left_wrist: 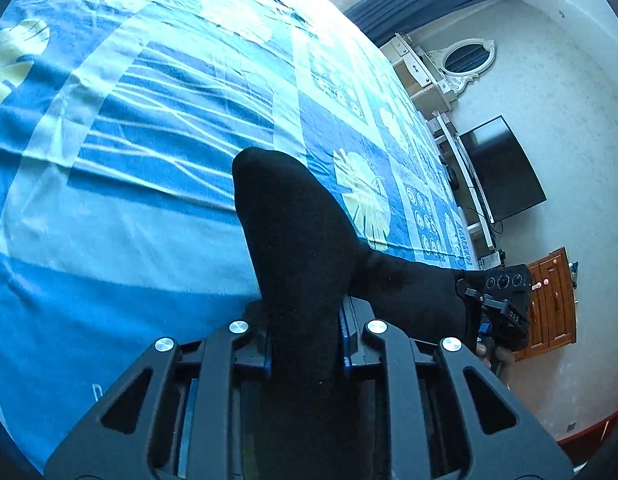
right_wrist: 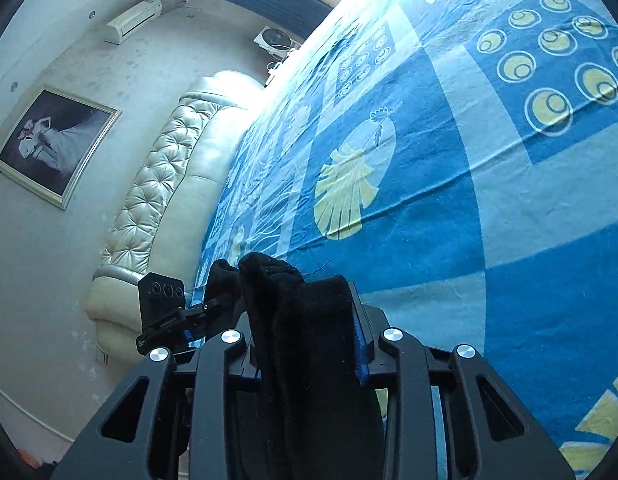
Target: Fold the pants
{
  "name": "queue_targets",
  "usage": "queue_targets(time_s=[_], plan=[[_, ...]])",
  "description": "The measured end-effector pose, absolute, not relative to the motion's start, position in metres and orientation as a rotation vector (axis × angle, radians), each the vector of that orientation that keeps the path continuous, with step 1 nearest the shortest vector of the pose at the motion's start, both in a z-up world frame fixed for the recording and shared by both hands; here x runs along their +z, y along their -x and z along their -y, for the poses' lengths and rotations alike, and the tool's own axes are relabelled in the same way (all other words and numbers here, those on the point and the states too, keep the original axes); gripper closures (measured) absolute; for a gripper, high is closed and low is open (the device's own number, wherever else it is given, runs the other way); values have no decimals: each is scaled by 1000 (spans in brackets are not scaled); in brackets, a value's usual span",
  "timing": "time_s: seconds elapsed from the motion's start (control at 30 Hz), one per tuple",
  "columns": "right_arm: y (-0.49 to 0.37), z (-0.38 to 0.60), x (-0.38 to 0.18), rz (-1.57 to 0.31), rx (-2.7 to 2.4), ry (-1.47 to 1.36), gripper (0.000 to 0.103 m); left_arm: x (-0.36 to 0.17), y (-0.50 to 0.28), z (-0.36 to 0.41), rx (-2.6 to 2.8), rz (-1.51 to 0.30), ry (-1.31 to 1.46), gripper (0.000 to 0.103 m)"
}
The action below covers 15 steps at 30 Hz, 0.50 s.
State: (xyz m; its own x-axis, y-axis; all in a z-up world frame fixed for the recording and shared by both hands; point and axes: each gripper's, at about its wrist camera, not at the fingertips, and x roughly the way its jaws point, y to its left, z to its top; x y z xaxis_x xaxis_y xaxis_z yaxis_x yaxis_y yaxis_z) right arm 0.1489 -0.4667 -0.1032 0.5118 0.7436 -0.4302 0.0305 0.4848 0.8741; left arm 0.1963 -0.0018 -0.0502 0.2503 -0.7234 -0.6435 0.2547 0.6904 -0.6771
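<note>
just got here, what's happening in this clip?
A person is holding black pants up over a bed with a blue patterned blanket, one claw in each hand. The left claw is shut on a thick bunch of the fabric, and the right claw is shut on another bunch. The cloth runs from one claw across to the other, so both grip the same garment. No neat fold shows; the pants are bunched and off the bed where visible.
</note>
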Motion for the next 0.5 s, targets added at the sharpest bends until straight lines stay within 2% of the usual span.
queue_targets(time_s=[0.2, 0.33, 0.5], plan=[[-218, 456, -107, -932, 505, -1022, 71, -36, -261, 1, -638, -1125, 424, 81], [-243, 453, -139, -1017, 440, -1041, 71, -65, -287, -4, -591, -1208, 434, 80], [-241, 460, -166, -1032, 445, -1112, 72, -81, -287, -13, -623, -1189, 489, 78]])
